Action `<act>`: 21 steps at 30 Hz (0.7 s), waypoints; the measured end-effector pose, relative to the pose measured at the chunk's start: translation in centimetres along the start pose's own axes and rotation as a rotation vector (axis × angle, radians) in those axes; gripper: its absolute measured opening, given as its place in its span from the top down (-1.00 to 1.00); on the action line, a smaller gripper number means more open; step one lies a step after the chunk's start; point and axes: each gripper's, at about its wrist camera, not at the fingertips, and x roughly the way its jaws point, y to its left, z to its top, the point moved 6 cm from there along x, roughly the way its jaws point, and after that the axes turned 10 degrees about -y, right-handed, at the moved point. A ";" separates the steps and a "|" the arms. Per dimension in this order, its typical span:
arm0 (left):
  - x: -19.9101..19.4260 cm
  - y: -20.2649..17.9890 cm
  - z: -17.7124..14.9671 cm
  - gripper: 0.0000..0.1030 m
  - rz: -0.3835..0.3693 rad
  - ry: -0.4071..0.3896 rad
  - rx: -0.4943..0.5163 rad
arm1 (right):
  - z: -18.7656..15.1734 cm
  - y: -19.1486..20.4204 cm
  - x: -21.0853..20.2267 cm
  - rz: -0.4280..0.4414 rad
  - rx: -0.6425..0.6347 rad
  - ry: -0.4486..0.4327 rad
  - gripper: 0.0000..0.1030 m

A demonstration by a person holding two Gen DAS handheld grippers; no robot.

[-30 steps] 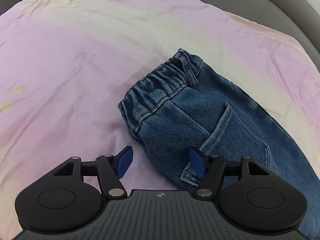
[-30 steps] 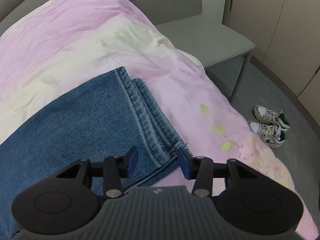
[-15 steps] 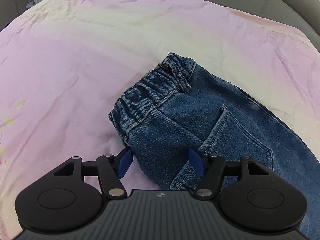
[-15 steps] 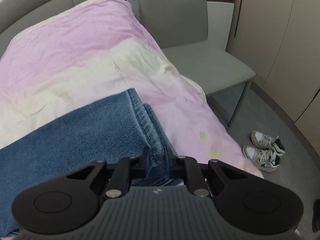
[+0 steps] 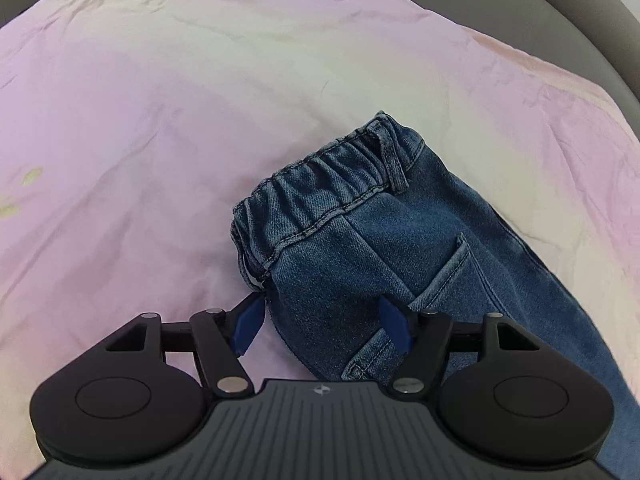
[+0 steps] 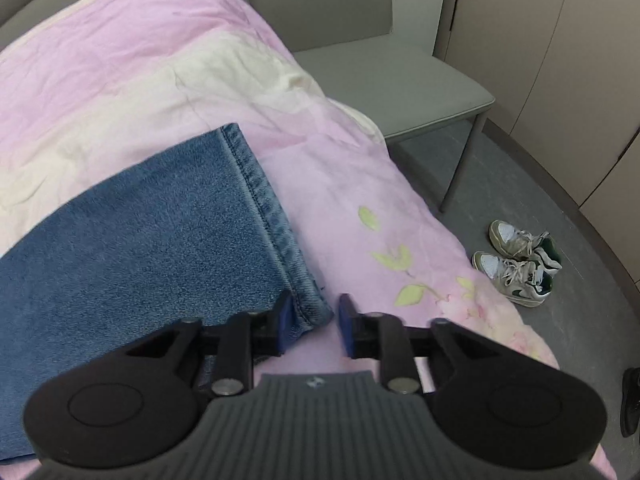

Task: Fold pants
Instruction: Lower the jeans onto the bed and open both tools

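Jeans (image 5: 404, 240) flat on pink bed cover (image 5: 160, 120). Left view only: elastic waistband, back pocket; left gripper (image 5: 322, 318) jaws opening, straddling the waist corner, not pinching. Right view only: hem, chair (image 6: 400, 80), sneakers (image 6: 516, 264); right gripper (image 6: 312, 322) jaws opening, hem corner between, released since half a second ago.

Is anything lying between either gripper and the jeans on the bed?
Nothing visible. The left gripper, opening, straddles the jeans at the waistband corner; the right gripper, opening, has the hem corner between its fingers. Only bedspread lies around.
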 end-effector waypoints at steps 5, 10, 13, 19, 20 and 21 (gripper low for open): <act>0.3 2.4 -1.2 -0.58 -0.070 0.013 -0.205 | -2.3 0.4 -1.9 0.107 0.114 0.017 -0.04; 1.9 3.8 -2.0 -0.65 -0.113 0.010 -0.341 | -5.3 1.1 -0.2 0.141 0.249 0.035 -0.04; 2.3 3.3 -0.8 -0.30 -0.096 -0.017 -0.300 | -5.7 1.1 0.8 0.124 0.337 0.014 -0.06; 2.4 -1.0 2.8 -0.13 0.025 -0.028 -0.127 | -4.2 2.3 1.5 0.045 0.236 -0.003 0.55; 3.2 -1.2 2.9 -0.13 0.057 -0.009 -0.135 | -4.1 2.4 1.7 0.038 0.232 0.002 0.55; 4.1 -1.2 2.9 -0.13 0.083 0.003 -0.142 | -4.1 2.4 1.8 0.031 0.232 0.004 0.55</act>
